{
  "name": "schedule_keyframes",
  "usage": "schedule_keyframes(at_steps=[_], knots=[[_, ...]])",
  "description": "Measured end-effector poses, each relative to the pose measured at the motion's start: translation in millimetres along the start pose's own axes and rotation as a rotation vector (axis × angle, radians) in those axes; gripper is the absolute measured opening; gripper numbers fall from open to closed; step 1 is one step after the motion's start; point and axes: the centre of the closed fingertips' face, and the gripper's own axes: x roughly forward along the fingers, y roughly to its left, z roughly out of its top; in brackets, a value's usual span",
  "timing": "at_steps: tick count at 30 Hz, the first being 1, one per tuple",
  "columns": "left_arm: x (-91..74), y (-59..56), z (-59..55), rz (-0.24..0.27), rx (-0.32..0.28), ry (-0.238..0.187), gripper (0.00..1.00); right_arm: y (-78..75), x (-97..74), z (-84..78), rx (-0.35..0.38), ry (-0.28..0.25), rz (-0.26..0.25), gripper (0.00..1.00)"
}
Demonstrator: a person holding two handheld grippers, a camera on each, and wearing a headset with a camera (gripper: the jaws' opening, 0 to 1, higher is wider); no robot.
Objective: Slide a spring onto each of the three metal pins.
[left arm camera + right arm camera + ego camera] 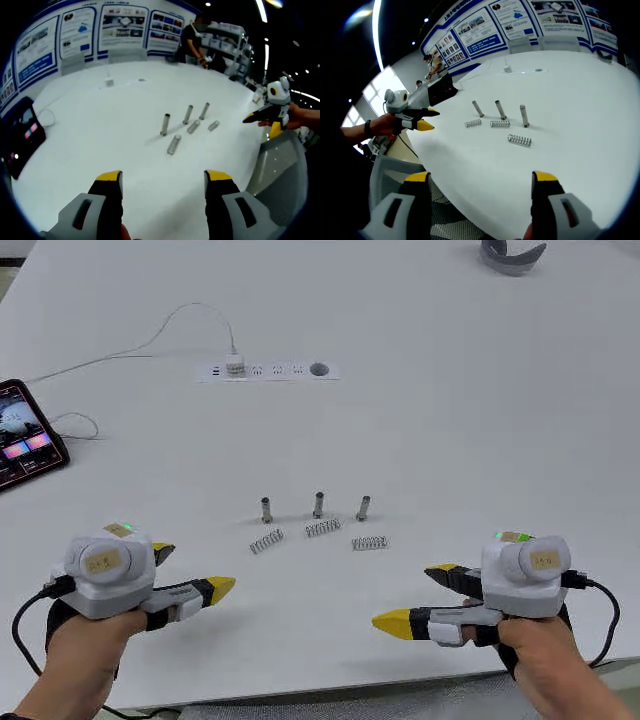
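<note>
Three short metal pins stand upright in a row on the white table: left pin (266,509), middle pin (318,504), right pin (363,507). A spring lies just in front of each: left spring (266,540), middle spring (323,528), right spring (369,542). The pins (187,115) and springs (173,144) lie ahead in the left gripper view, and the pins (500,110) and a spring (520,140) in the right gripper view. My left gripper (190,570) is open at the near left. My right gripper (415,597) is open at the near right. Both hold nothing.
A white power strip (268,371) with a plugged cable lies beyond the pins. A tablet (24,433) sits at the left edge. A grey object (512,254) rests at the far right. A chair (385,175) stands below the table edge.
</note>
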Motion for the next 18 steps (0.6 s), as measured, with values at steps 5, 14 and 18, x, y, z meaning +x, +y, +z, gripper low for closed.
schedule_keyframes(at_steps=[5, 14, 18], knots=[[-6.7, -3.3, -5.7, -0.012, -0.002, 0.000, 0.73, 1.2, 2.4, 0.9, -0.002, 0.000, 0.001, 0.84], [-11.7, -10.4, -14.6, -0.025, -0.016, 0.012, 0.80, 2.6, 5.1, 0.2, -0.002, 0.005, 0.001, 0.84], [-10.9, -13.4, -16.5, -0.035, -0.018, 0.015, 0.82, 2.6, 4.9, -0.6, -0.002, 0.009, 0.000, 0.85]])
